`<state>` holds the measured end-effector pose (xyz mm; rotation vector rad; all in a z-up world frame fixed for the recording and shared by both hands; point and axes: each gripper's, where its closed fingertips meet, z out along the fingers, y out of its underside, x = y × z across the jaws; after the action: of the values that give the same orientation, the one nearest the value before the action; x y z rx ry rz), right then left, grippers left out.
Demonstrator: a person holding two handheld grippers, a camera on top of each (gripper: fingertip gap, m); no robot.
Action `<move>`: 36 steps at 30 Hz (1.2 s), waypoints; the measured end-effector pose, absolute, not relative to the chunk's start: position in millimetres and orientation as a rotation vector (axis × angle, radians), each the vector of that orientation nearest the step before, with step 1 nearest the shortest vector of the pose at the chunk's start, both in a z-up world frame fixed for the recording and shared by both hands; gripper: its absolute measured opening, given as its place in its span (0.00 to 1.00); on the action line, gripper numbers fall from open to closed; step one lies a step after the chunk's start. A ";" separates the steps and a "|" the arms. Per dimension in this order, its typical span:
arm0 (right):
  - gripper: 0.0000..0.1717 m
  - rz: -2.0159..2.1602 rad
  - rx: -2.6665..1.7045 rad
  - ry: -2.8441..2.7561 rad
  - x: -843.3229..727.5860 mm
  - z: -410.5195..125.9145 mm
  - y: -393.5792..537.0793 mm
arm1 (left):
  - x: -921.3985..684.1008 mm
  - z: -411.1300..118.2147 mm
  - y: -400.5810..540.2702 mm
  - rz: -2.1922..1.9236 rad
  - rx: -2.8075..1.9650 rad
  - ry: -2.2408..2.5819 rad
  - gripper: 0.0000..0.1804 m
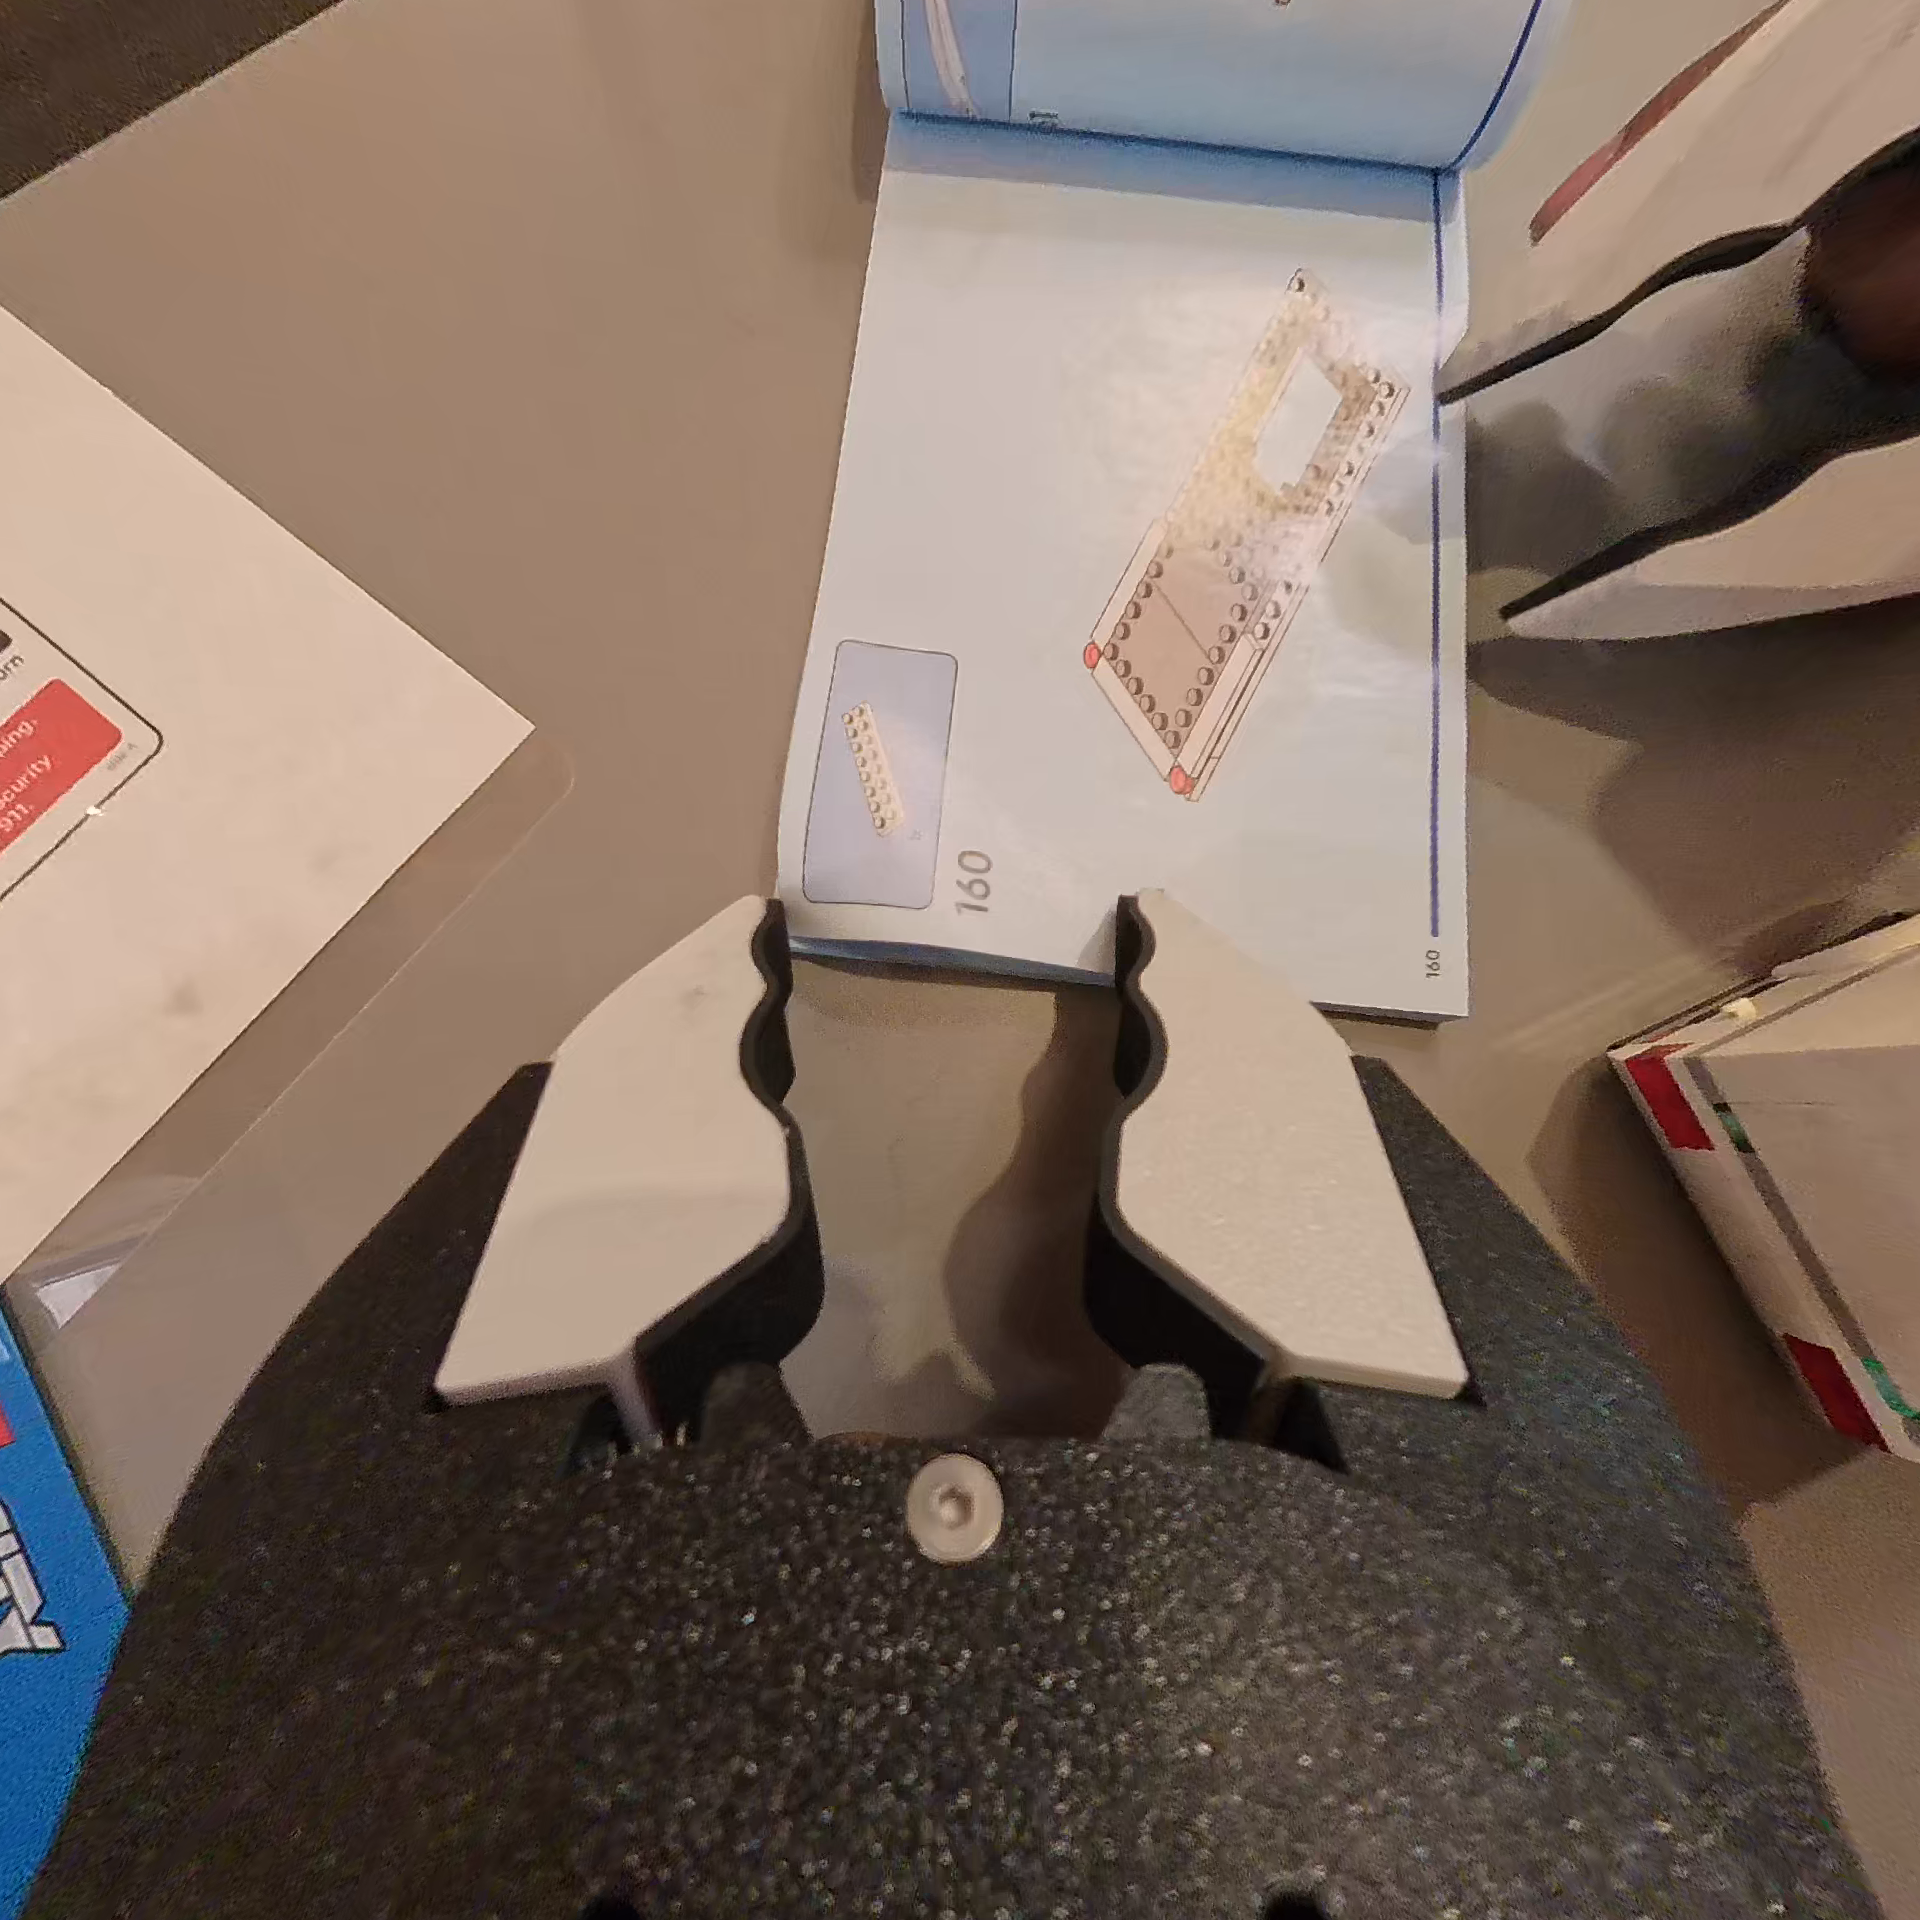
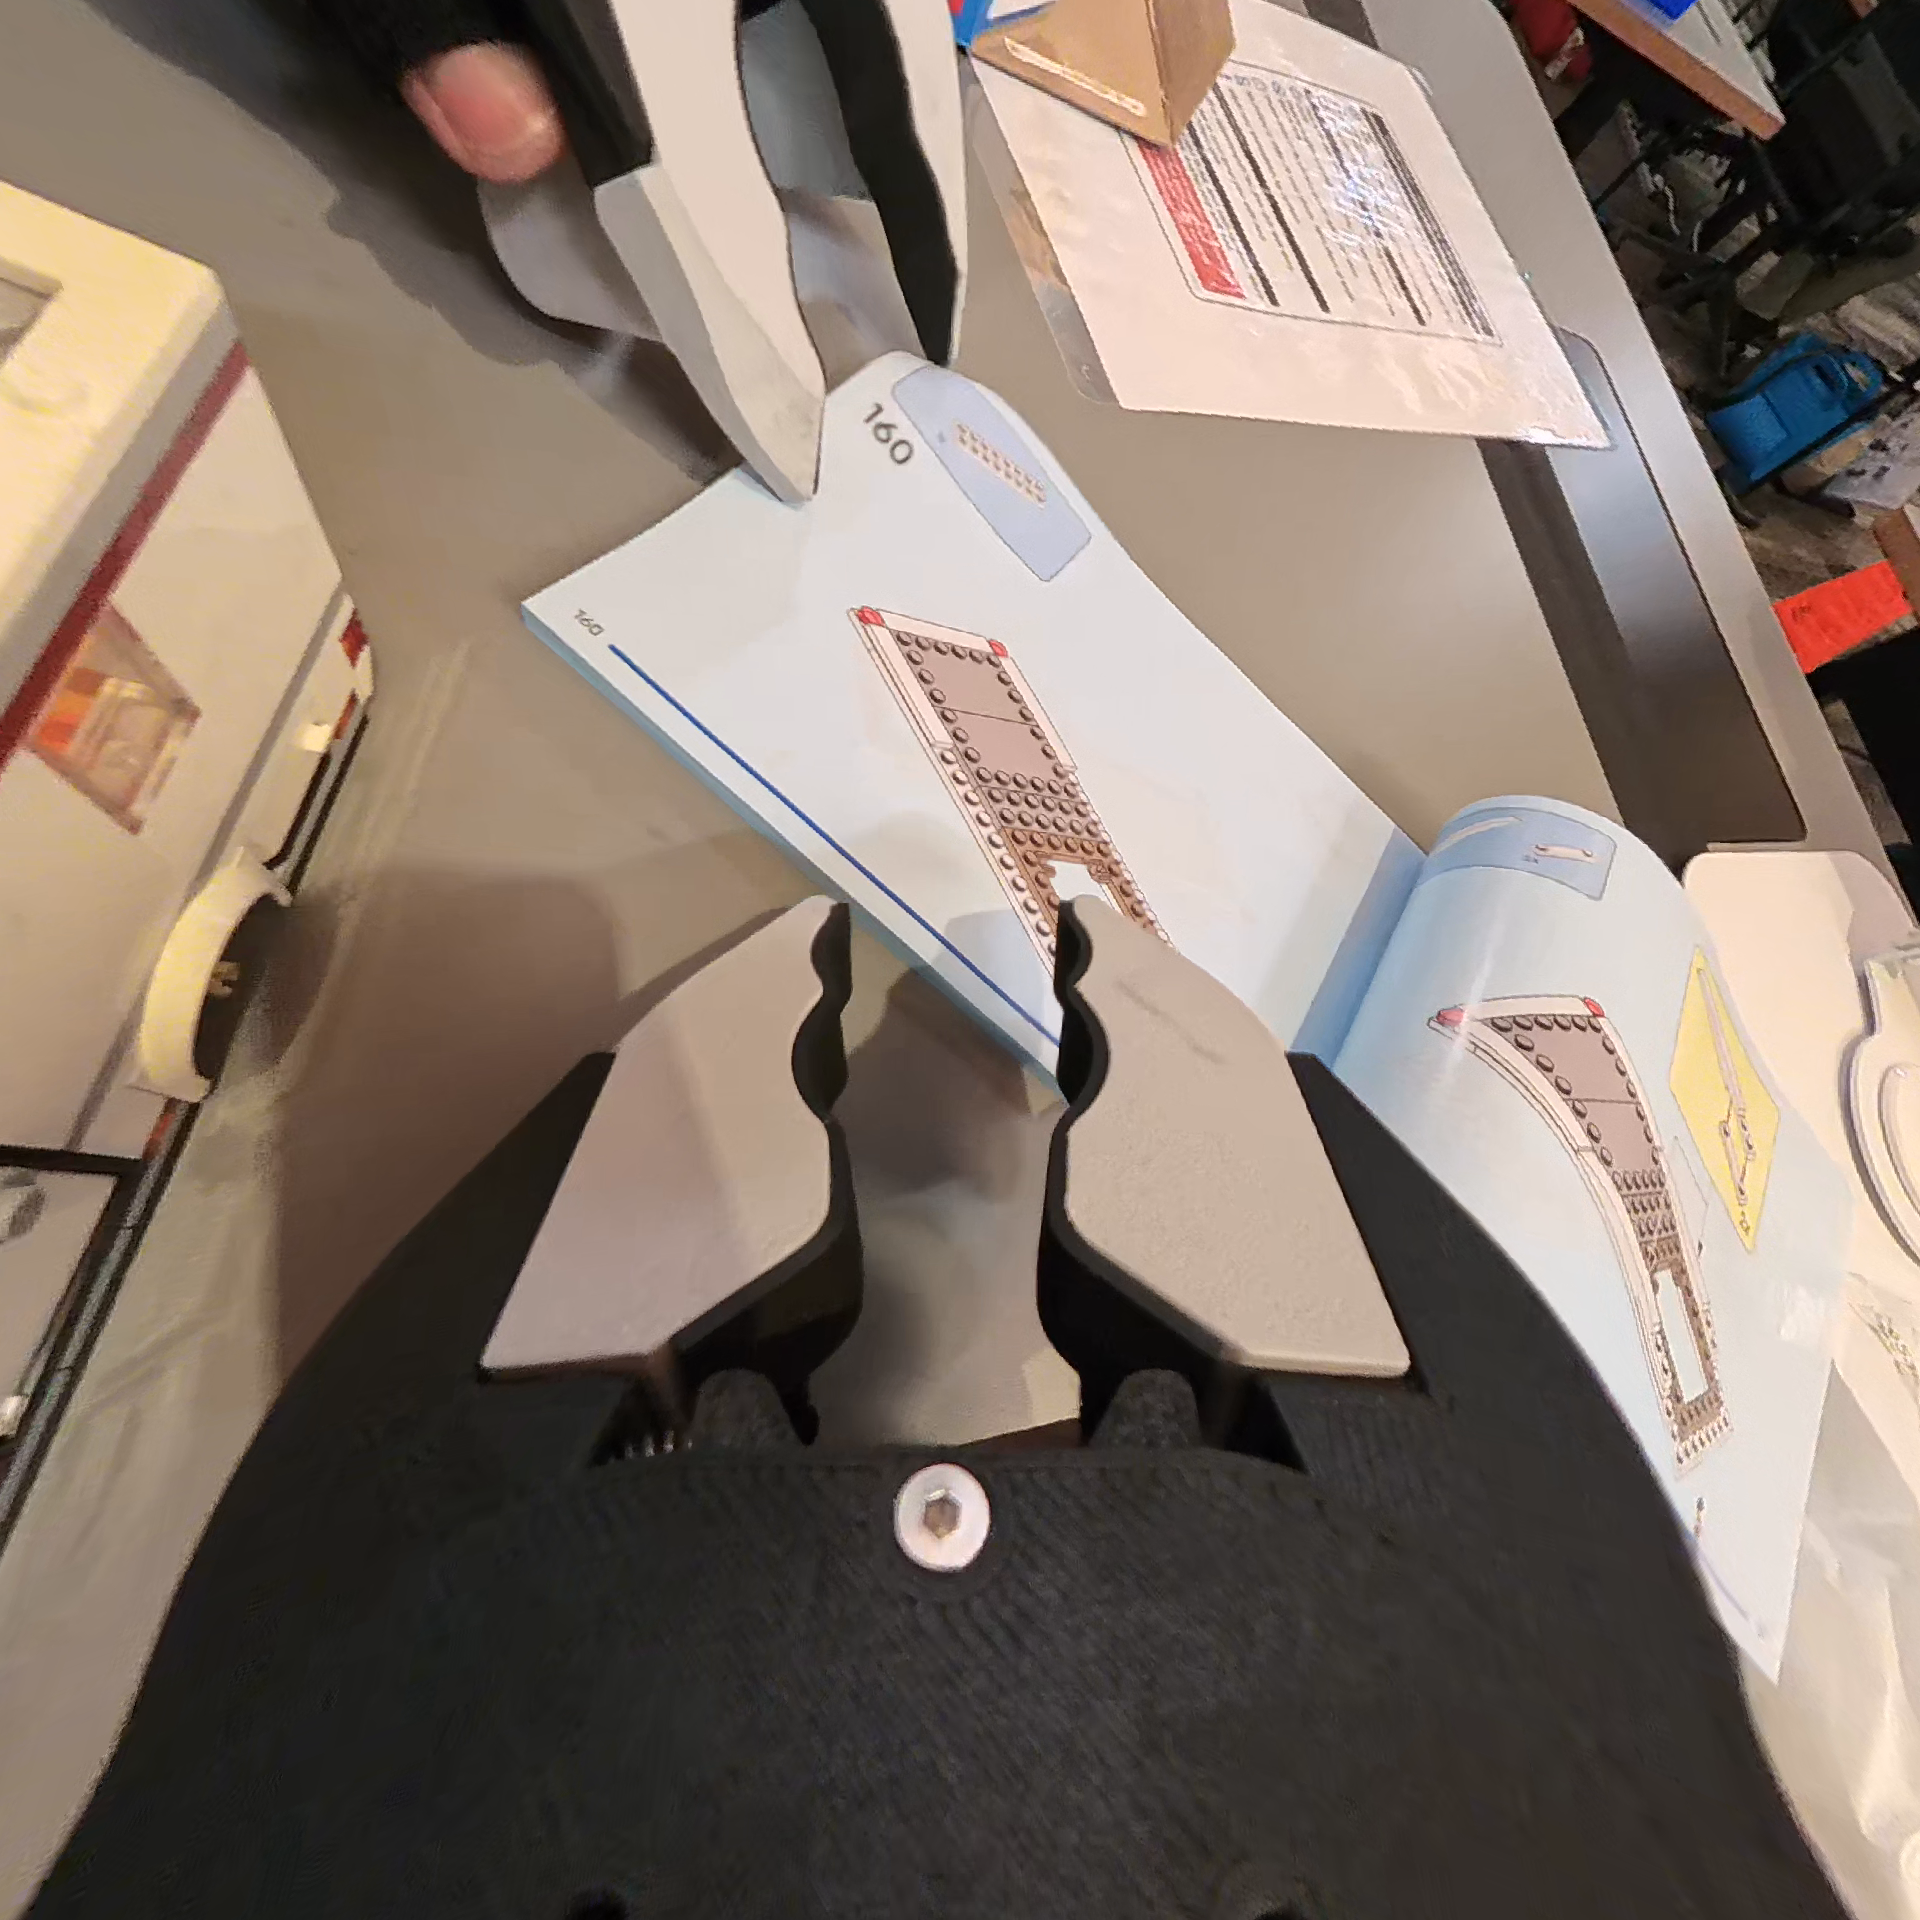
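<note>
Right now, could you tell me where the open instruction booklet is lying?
The open instruction booklet lies flat on the grey table, just ahead of the open left tongs, with the right tongs at its side edge.

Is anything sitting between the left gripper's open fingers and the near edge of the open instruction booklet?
Nothing visible does. The left gripper is open with only bare table between its fingers, and the tips already reach the instruction booklet at its near edge. The right gripper, also open, sits at another edge.

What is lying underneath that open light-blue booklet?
The open booklet lies flat on the grey table, a thick stack of its own pages beneath the top one. Anything else under it is covered.
</note>
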<state>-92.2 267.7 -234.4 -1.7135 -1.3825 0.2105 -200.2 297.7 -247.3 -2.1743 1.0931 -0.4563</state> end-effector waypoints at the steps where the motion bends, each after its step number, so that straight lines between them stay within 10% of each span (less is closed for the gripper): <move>1: 0.22 0.215 -1.703 -1.392 -93.1 -234.2 266.6 | -199.5 -246.4 297.5 -0.461 -2.171 1.094 0.33; 36: 0.23 0.206 -1.616 -1.441 -99.9 -231.7 261.5 | -159.4 -210.7 266.8 -0.995 -2.032 1.052 0.28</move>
<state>-99.9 261.5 -231.7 -1.6162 -1.4411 0.2065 -159.4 266.8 -210.7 -2.0318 1.0518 -0.9945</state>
